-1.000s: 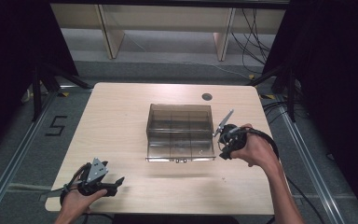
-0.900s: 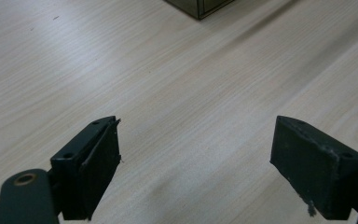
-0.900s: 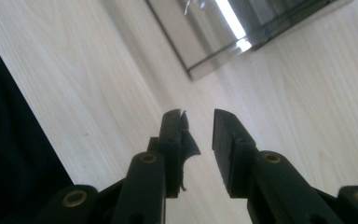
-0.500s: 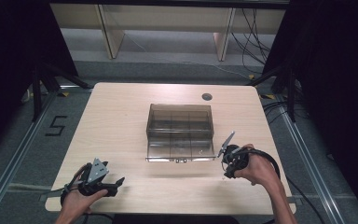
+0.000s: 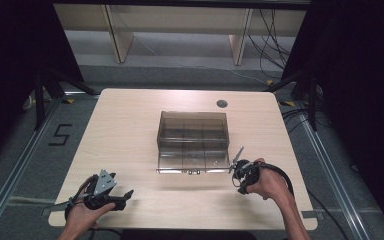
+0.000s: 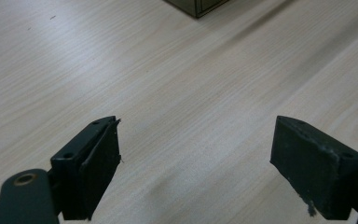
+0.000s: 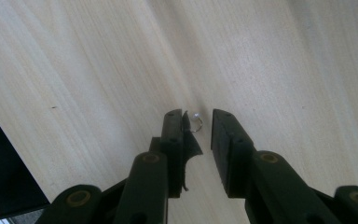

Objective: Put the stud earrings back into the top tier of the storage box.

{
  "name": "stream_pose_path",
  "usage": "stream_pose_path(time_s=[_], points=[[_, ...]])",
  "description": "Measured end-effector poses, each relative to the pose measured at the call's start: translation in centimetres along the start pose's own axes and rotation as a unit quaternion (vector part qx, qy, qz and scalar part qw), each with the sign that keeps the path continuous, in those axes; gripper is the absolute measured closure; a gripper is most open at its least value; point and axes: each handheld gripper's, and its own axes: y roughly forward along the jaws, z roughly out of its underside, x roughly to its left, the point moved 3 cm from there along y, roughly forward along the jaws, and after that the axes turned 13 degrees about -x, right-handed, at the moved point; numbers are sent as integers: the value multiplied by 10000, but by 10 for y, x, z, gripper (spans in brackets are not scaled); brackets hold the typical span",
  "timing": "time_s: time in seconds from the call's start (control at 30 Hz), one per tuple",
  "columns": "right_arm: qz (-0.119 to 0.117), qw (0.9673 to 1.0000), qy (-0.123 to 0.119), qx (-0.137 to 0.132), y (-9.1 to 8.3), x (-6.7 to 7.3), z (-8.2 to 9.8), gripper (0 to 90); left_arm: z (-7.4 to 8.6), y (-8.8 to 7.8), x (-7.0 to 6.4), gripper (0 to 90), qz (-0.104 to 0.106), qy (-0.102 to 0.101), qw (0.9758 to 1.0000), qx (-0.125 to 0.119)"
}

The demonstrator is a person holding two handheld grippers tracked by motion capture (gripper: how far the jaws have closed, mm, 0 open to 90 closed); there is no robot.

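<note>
A clear brown compartment box (image 5: 193, 135) stands shut in the middle of the table (image 5: 125, 130); its corner (image 6: 198, 5) shows at the top of the left gripper view. My right gripper (image 5: 242, 185) points down at the table just off the box's front right corner. Its jaws are a narrow gap apart. A tiny silver ring with a pale bead (image 7: 196, 122) sits between the tips of the right gripper (image 7: 196, 116), close to the left jaw, and the gap is wider than the ring. My left gripper (image 5: 125, 197) rests near the front left edge, wide open (image 6: 196, 140) over bare wood.
A round dark grommet (image 5: 222, 104) sits in the table's far right part. Metal rails and dark stands flank the table on the floor. A shelf frame and cables lie beyond the far edge.
My right gripper has come away from the box's right side, toward the front of the table, and now points down at the wood. The left gripper has stayed put.
</note>
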Motion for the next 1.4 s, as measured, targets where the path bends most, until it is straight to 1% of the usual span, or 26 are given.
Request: stream_pose_path(time_s=[0.17, 0.2, 0.3, 0.33, 0.37, 0.5, 0.53, 0.57, 0.6, 0.67, 0.7, 0.73, 0.83, 0.87, 0.9, 1.03, 1.07, 1.1, 1.13, 1.17, 1.2, 1.23, 1.27, 1.3, 1.33, 1.4], points=[[-16, 10000, -78, 22, 4, -1, 0, 762, 0, 0, 0, 151, -6, 23, 10000, -9], [71, 9998, -127, 102, 5, -3, 1, 763, 0, 0, 0, 151, -6, 23, 10000, -9], [132, 9996, 5, 234, 7, 0, 1, 766, 0, 0, 0, 151, 19, -17, 10000, -18], [48, 9996, -110, 263, 8, -1, 0, 770, 0, 0, 0, 151, 15, -12, 10000, -18], [80, 9996, -57, 265, 9, 0, 0, 771, 0, 0, 0, 151, 14, -15, 10000, -20], [71, 9994, -128, 298, 12, -1, 1, 780, 0, 0, -1, 151, 21, -54, 10000, -20], [29, 9993, -204, 297, 13, -2, 1, 784, 0, 0, 0, 151, 19, -60, 10000, -15], [31, 9993, -225, 304, 13, -2, 1, 785, 0, -1, 0, 151, 24, -14, 10000, -9], [75, 9992, -178, 344, 13, -1, 1, 788, 0, 0, -1, 151, 15, -66, 10000, -21], [96, 9989, -153, 436, 14, 0, 0, 797, 0, 0, 0, 151, 7, 5, 10000, 3], [76, 9989, -228, 409, 15, -1, 0, 804, 0, 1, -1, 151, -18, -69, 10000, -30], [40, 9988, -254, 415, 16, -2, 0, 812, 0, 0, -2, 151, -13, -71, 10000, -24], [109, 9985, -104, 526, 15, 1, -2, 820, 0, 0, -1, 151, 26, -6, 10000, -23], [62, 9984, -221, 520, 16, -1, -2, 823, 0, 0, -1, 151, 18, -29, 10000, -34], [47, 9980, -257, 574, 16, -2, -3, 826, 0, 0, -1, 151, 20, -25, 10000, -35], [19, 9980, -219, 596, 16, -2, -3, 835, -1, 0, -1, 151, 23, -31, 10000, -38], [23, 9982, -197, 573, 15, -2, -3, 871, 0, 0, -1, 151, 24, -25, 10000, -35], [22, 9987, -105, 502, 13, -1, -3, 870, 0, 0, -1, 150, 20, -24, 10000, -36], [34, 9987, -156, 479, 12, -2, -3, 870, 0, 0, -1, 151, 21, -21, 10000, -30], [30, 9987, -116, 488, 12, -2, -2, 871, 0, 0, -1, 151, 8, -4, 10000, -12], [24, 9986, -200, 482, 12, -3, -2, 871, 0, 0, 0, 151, 0, -2, 10000, -3], [79, 9986, -54, 523, 12, -2, -1, 872, 0, 0, -1, 151, 5, -17, 10000, -17], [17, 9985, -249, 495, 13, -5, -1, 872, 0, 0, -1, 151, 6, -8, 10000, -9], [33, 9986, -214, 480, 13, -4, 0, 872, 0, 0, -1, 151, 0, -15, 10000, -6], [51, 9988, -62, 480, 12, -3, 0, 872, 0, 0, -1, 151, -5, -43, 10000, -5], [26, 9991, -93, 408, 9, -4, 0, 872, 0, 1, -1, 151, -18, -64, 10000, -22]])
